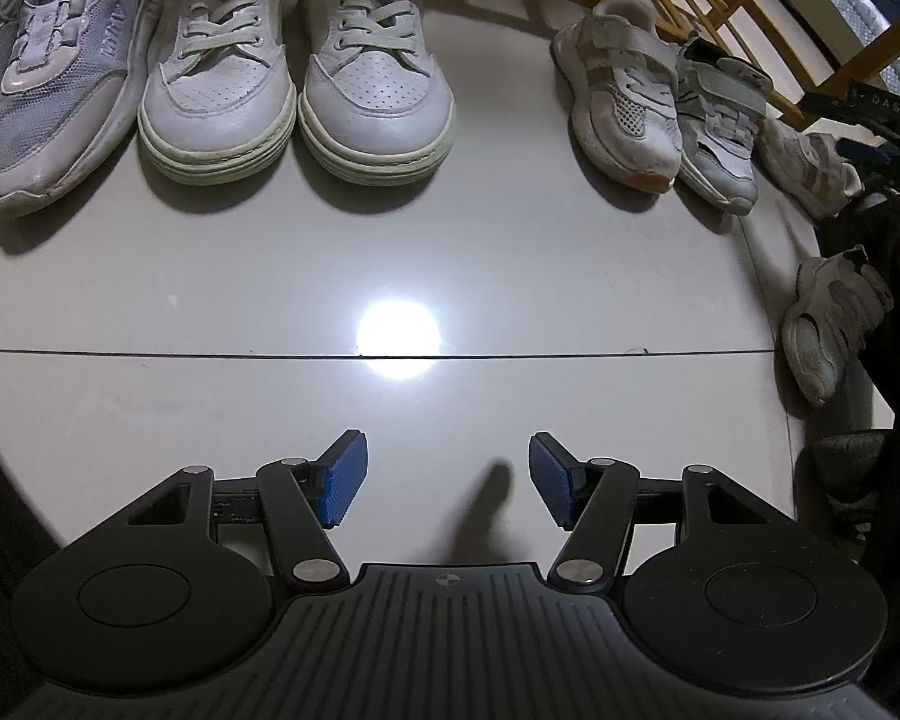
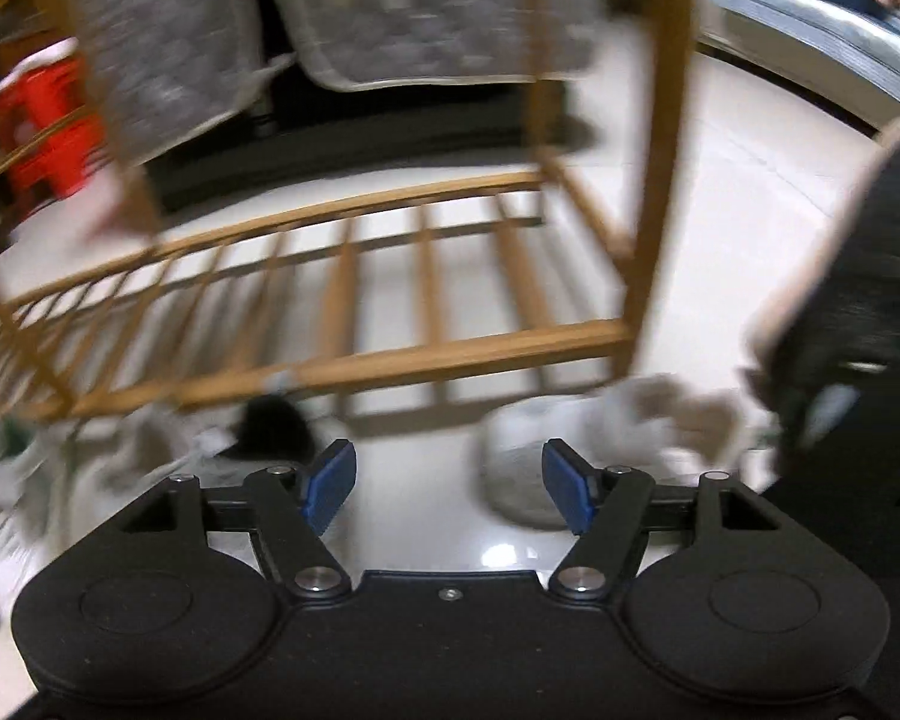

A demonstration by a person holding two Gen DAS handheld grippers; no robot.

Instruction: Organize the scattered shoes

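Both tools are spread w/ nothing between the pads: your left tool [image 1: 448, 480] hangs over bare floor [image 1: 210, 312], your right tool [image 2: 448, 489] sits low in front of the wooden rack [image 2: 354, 360].

From the left tool, the stray shoe [image 1: 828, 324] lies off to the right, apart from the row, its long axis running roughly toward/away from you, toe end nearer. In the right wrist view a blurred pale shoe [image 2: 528, 456] sits just ahead of that tool's right pad, so I'd judge your right hand the nearer one, though I can't tell if it's the same shoe.

Ahead of the left tool: white pair [image 1: 297, 90] and lilac sneaker [image 1: 60, 78] lined up; small strap shoes [image 1: 666, 108] bunched ahead-right. Rack posts and a dark sleeve [image 2: 858, 312] crowd the right side.
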